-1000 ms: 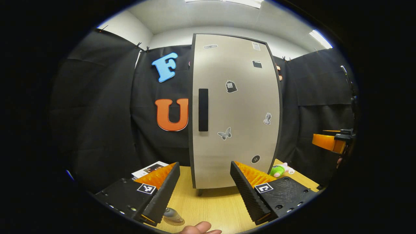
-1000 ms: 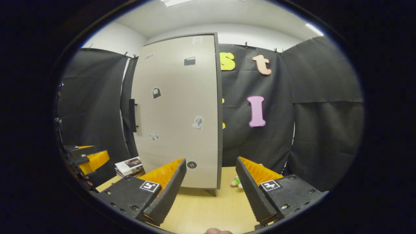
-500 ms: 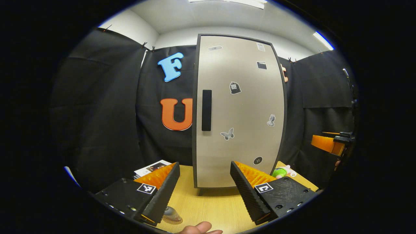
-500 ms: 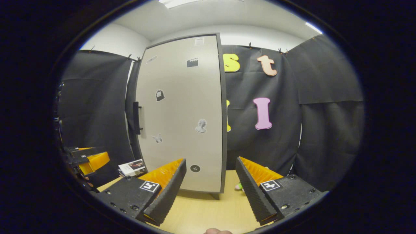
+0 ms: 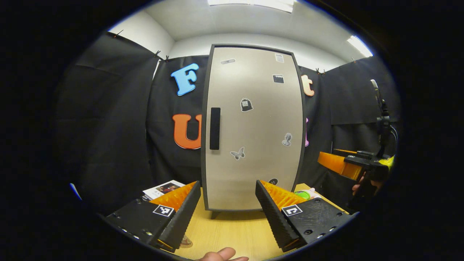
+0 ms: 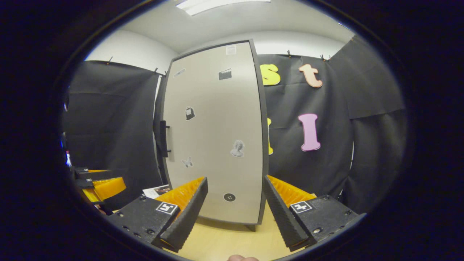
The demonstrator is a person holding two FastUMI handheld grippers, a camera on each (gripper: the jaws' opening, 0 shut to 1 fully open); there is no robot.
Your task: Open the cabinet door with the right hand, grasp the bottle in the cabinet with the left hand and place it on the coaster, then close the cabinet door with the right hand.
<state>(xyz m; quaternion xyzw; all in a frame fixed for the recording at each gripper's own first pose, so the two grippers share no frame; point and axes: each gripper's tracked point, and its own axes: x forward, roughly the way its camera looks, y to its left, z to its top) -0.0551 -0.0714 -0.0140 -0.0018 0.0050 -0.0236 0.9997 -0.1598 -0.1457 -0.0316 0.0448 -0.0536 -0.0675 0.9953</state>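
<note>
Cabinet door [image 5: 253,127], closed, straight ahead of my left gripper [image 5: 227,214] and well apart from it; both its fingers stand wide apart w/ nothing between them. My right gripper [image 6: 235,214] is likewise spread and empty, w/ the door ahead and slightly to its left, seen at an angle. In the left gripper view the right gripper shows far off to the right, orange finger fwd, a hand under it. Handle [image 5: 215,128]: a dark vertical bar near the door's left edge, about mid-height; from the right gripper view the handle [image 6: 163,139] stands proud of the panel on short posts, so there's a gap behind it. I judge this the place to take hold: close both fingers across the bar at mid-length. The door looks like a stiff flat panel, prob. light, hinged on the far (right) edge, so the pull should swing in an arc, not straight back; smooth bar may slip under ribbed pads if gripped at the tip only. The cabinet sits on small feet on the wooden table [image 5: 235,232] and may shift if yanked. The bottle is presumably behind the door; hidden, so weight and surface unknown. A round disc, poss. the coaster [image 5: 185,242], lies on the table just below the left gripper's left finger; partly hidden, can't confirm. Task stage, as I judge: approach, door not yet opened.
</note>
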